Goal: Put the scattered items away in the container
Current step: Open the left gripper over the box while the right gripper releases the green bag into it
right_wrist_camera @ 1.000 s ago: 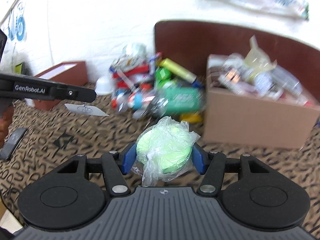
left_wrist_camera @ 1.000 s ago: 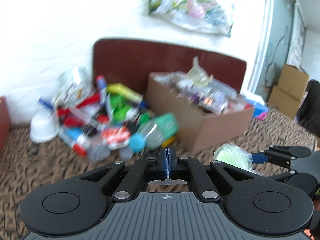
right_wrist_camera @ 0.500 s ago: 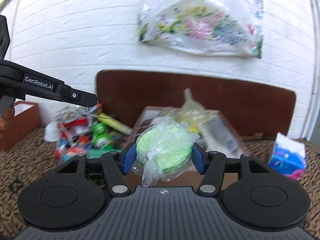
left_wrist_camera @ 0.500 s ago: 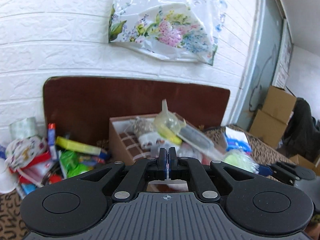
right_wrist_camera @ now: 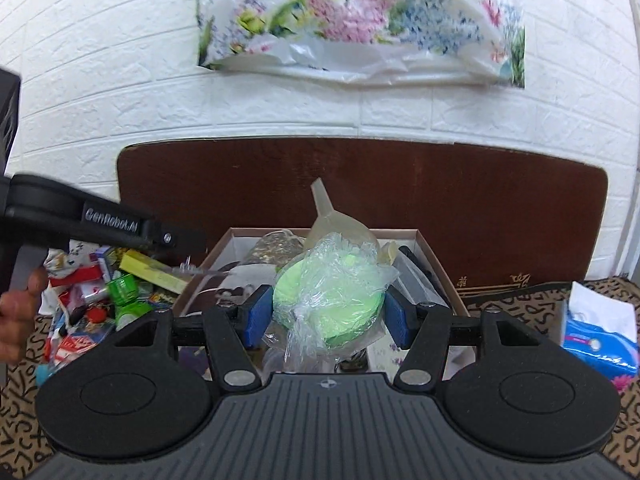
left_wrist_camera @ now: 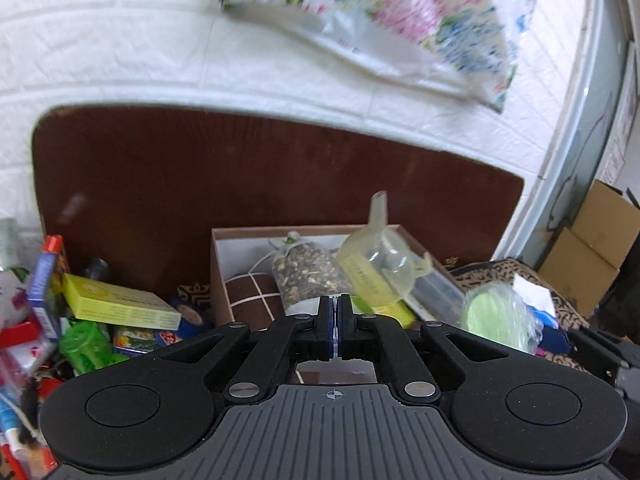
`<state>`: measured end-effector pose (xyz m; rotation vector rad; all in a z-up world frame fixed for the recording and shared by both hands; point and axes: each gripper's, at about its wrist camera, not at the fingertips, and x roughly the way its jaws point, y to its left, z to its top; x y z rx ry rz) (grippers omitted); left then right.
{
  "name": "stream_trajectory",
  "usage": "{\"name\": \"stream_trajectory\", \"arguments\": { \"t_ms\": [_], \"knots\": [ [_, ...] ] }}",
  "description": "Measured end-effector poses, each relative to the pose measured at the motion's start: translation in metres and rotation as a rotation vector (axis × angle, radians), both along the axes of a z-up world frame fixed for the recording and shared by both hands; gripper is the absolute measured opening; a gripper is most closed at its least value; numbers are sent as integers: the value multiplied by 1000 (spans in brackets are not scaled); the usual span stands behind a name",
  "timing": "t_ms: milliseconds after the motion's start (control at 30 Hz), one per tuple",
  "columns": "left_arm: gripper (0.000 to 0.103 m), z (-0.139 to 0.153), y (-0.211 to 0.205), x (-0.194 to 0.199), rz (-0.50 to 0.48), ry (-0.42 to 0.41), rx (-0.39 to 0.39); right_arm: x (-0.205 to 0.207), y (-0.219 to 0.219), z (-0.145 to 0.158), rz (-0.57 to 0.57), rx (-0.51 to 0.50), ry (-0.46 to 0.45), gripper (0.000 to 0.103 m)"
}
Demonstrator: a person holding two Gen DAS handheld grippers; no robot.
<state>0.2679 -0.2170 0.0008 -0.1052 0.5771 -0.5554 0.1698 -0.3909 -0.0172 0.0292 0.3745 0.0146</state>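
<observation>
Green wrapped roll (right_wrist_camera: 326, 300) clamped in right claw (right_wrist_camera: 325, 317).

White brick-patterned wall (right_wrist_camera: 100, 60) across the upper frame, bearing a translucent plastic bag (right_wrist_camera: 360, 28) printed with pink, blue and yellow flowers and green leaves; below it, a dark reddish-brown board (right_wrist_camera: 480, 208). At centre, a lime-green disc in clear wrap (right_wrist_camera: 332, 296) between blue pads (right_wrist_camera: 256, 316) of the black right gripper (right_wrist_camera: 326, 318), above a brown cardboard box (left_wrist_camera: 220, 276). Lower edges: tan cloth with black squiggles (right_wrist_camera: 560, 292); lower left, a yellow-green carton (left_wrist_camera: 120, 304) among red, green and blue packets.
</observation>
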Motion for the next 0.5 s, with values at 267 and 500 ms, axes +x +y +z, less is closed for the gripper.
{"name": "stream_trajectory", "arguments": {
  "t_ms": [267,500],
  "knots": [
    [0,-25,-12,25,-9,41,23,42,-15,-11,-7,25,42,63],
    [68,-29,-6,20,12,27,35,42,-9,-20,-20,-13,56,89]
  ]
}}
